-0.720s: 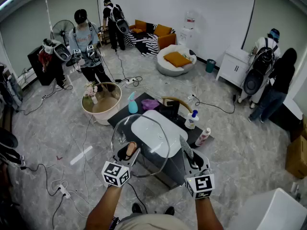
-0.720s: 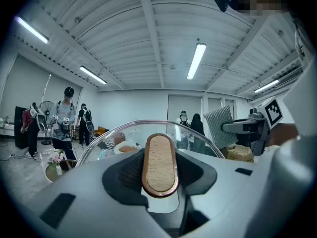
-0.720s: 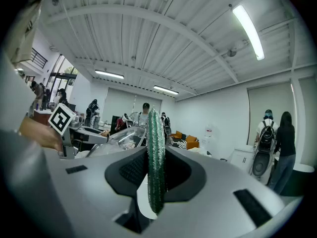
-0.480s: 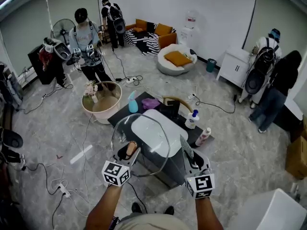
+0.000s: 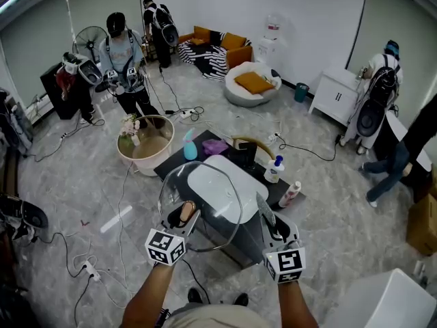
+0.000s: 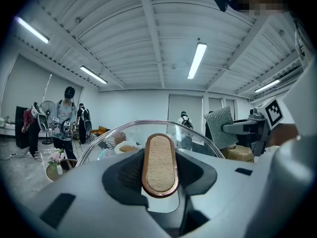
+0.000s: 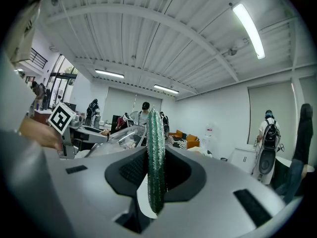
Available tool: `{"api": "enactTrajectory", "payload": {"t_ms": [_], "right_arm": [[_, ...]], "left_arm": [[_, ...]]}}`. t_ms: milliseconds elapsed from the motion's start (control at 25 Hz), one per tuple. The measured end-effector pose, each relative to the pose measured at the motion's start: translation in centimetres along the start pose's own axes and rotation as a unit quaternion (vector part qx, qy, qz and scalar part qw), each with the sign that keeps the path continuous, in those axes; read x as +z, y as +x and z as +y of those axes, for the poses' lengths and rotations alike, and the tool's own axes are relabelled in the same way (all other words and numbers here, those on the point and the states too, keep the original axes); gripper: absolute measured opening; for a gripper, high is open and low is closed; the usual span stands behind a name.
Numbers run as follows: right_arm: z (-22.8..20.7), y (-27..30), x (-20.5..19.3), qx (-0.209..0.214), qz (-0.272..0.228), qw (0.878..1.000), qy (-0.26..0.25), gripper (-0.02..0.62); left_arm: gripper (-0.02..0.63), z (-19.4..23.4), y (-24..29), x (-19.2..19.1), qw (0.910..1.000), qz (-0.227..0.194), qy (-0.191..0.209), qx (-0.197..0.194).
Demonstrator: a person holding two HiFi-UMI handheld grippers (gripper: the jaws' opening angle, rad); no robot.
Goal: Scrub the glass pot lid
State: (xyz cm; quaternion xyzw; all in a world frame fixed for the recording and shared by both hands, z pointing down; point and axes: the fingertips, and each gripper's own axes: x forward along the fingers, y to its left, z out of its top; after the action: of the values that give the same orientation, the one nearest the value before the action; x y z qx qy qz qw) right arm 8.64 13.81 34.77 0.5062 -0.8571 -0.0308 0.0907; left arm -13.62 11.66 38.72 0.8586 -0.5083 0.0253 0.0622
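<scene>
The glass pot lid (image 5: 205, 202) is held raised and tilted over the white basin (image 5: 250, 183), which is set on the dark table (image 5: 169, 168); the lid is not resting on either. The left gripper (image 5: 180, 220) is clamped on the lid's wooden handle (image 6: 159, 163), with the jaws set wide to either side of it and the lid's rim seen arching beyond. The right gripper (image 5: 274, 229) is closed on a green scouring pad (image 7: 155, 155), which is gripped edge-on and stands up out of the jaws. In the head view, the pad is seen just beside the lid's right edge but apart from it; no contact between pad and glass is shown. Both tools are therefore judged to be in hand and the lid presented for work, while the scrubbing stroke itself is not being made at this moment. No foam or water is visible on the glass, and it cannot be told how much of the surface has been cleaned. The pad has yet to be brought against the glass and passed over the surface.
</scene>
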Motion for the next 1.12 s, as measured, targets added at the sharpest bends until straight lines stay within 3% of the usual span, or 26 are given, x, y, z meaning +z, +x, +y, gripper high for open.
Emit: {"api": "enactTrajectory", "payload": {"t_ms": [680,880,1120], "right_arm": [[4.4,2.3,1.0,-0.044,-0.010,0.999,0.021,0.083],[6.5,3.3,0.5,-0.038,0.008,0.999,0.000,0.083],[5.5,7.2,0.0,-0.020,0.019,0.999,-0.016,0.083]], "left_arm": [[0.173,4.1,0.3,-0.9,0.9978,0.008,-0.004,-0.066],[0.172,4.9,0.2,-2.1,0.9966,0.016,-0.007,-0.081],[0.173,6.4,3.7,-3.5,0.9961,0.034,-0.020,-0.079]]}}
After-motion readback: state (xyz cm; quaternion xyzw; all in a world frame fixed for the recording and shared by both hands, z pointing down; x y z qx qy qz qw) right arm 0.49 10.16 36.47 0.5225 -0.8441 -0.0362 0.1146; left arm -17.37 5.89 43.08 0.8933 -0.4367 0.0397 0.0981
